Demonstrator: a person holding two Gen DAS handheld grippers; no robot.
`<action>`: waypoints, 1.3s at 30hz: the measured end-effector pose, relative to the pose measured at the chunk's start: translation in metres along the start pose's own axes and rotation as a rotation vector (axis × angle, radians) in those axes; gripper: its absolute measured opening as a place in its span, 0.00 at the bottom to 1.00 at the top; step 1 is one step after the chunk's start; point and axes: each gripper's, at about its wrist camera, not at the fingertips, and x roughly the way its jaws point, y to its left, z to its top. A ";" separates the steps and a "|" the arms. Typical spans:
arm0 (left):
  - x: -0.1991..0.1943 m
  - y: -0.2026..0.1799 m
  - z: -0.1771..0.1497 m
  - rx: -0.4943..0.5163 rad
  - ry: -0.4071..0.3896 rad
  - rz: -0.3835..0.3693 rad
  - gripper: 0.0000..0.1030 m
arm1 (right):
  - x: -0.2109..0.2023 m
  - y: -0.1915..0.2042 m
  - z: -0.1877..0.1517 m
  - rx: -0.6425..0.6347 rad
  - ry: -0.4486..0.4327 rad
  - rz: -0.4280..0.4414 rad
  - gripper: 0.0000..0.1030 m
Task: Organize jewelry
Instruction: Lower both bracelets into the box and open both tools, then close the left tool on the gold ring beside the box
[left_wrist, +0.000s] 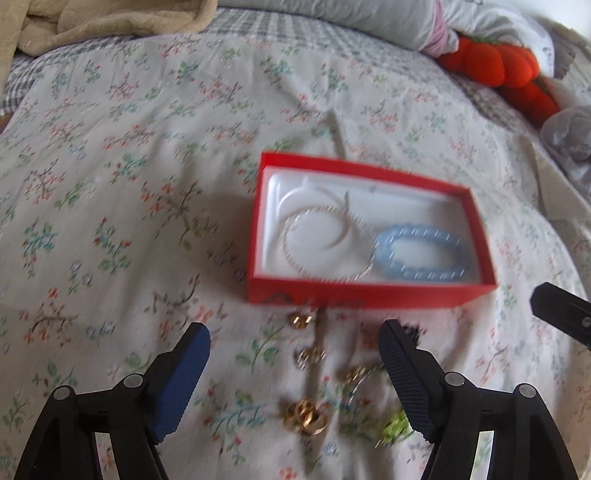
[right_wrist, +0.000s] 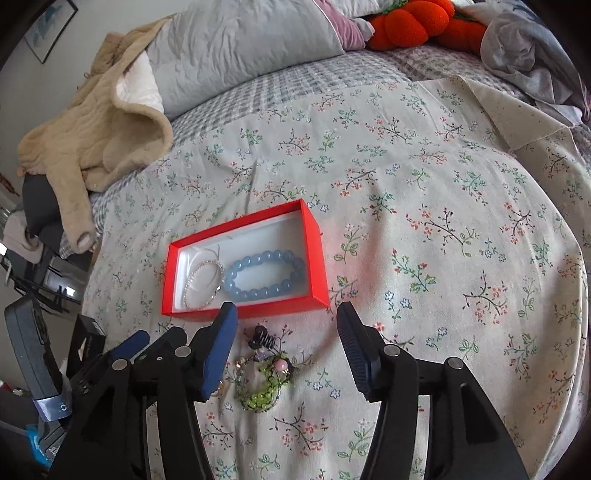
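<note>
A red box (left_wrist: 369, 293) (right_wrist: 317, 258) with a white lining lies on the floral bedspread. Inside it rest a blue bead bracelet (left_wrist: 421, 253) (right_wrist: 266, 275) and a silver sparkling bangle (left_wrist: 328, 243) (right_wrist: 203, 284). In front of the box lie several gold rings (left_wrist: 306, 415), a green bead bracelet (right_wrist: 264, 393) (left_wrist: 397, 428) and a black hair clip (right_wrist: 262, 341). My left gripper (left_wrist: 295, 332) is open above the gold rings, nothing between its fingers. My right gripper (right_wrist: 288, 317) is open just before the box, over the green bracelet and clip, and holds nothing.
A beige fleece garment (right_wrist: 96, 136) and a grey pillow (right_wrist: 243, 44) lie at the head of the bed. An orange plush toy (right_wrist: 413, 22) (left_wrist: 495, 66) sits at the far right. A folded cream cloth (right_wrist: 517, 110) lies to the right.
</note>
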 end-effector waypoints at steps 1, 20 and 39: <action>0.001 0.001 -0.004 0.001 0.014 0.010 0.78 | 0.000 0.000 -0.004 -0.002 0.009 -0.010 0.59; 0.020 0.021 -0.042 -0.076 0.192 -0.006 0.78 | 0.015 -0.001 -0.050 -0.006 0.154 -0.122 0.62; 0.038 -0.003 -0.035 0.006 0.189 -0.101 0.27 | 0.029 0.000 -0.047 -0.010 0.185 -0.105 0.62</action>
